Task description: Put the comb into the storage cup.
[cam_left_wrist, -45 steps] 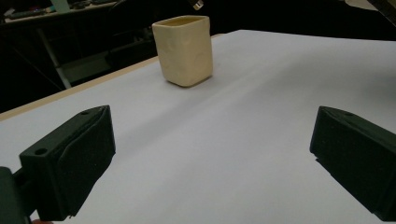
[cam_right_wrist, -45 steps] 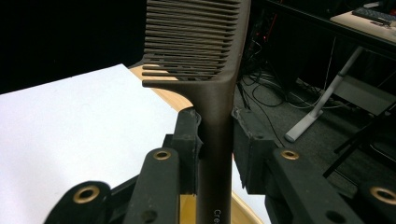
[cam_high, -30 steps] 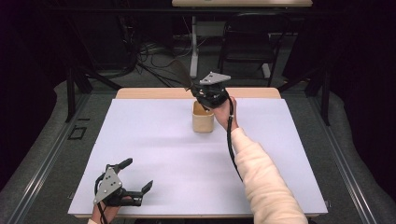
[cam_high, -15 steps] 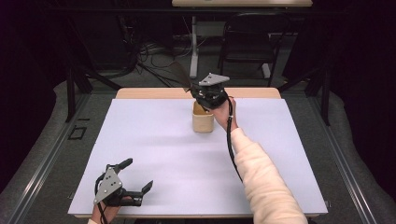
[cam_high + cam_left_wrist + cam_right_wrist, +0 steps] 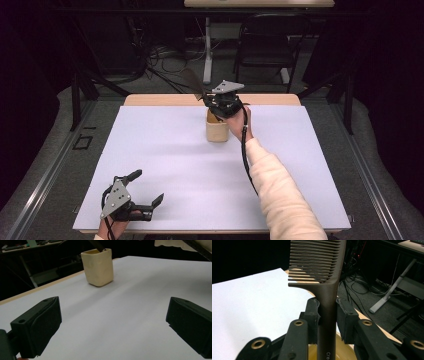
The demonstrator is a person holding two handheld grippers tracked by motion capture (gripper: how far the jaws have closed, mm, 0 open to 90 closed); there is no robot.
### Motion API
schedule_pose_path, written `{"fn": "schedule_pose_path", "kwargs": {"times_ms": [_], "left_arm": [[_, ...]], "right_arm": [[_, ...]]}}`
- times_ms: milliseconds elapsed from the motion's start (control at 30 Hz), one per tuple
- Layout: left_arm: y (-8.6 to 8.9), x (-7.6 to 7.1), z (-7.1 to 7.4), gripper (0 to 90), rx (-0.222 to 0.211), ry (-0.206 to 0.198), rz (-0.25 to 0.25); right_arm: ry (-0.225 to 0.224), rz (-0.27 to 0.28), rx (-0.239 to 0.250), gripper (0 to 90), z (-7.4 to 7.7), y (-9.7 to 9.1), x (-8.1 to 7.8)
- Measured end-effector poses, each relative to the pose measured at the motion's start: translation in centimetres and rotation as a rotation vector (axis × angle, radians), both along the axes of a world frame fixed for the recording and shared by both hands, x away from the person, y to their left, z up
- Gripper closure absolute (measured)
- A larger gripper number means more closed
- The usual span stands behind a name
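A cream square cup stands on the white table sheet toward the far middle. My right gripper hovers over the cup's mouth, shut on the handle of a dark brown comb, whose toothed end sticks up toward the far left. In the right gripper view both pads press the comb just below its teeth, and the handle's lower end dips inside the cup's rim. My left gripper rests near the front left corner, open and holding nothing. The left gripper view looks across the sheet to the cup.
A wooden table edge runs along the back of the sheet. Beyond it on the dark floor are a black chair, a white stand and tangled cables. A person's sleeved right forearm crosses the sheet's right half.
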State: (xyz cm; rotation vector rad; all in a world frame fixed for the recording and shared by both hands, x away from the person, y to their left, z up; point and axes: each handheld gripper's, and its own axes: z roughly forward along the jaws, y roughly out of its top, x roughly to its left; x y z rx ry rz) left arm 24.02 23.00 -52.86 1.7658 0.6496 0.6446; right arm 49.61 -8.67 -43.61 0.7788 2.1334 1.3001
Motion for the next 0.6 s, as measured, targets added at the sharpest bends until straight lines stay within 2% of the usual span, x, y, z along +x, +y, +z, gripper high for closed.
{"fn": "schedule_pose_path", "kwargs": {"times_ms": [600], "left_arm": [[0.01, 0.01, 0.02, 0.1, 0.001, -0.002, 0.001]], "right_arm": [[0.026, 0.002, -0.006, 72.4, -0.95, -0.36, 0.29]]}}
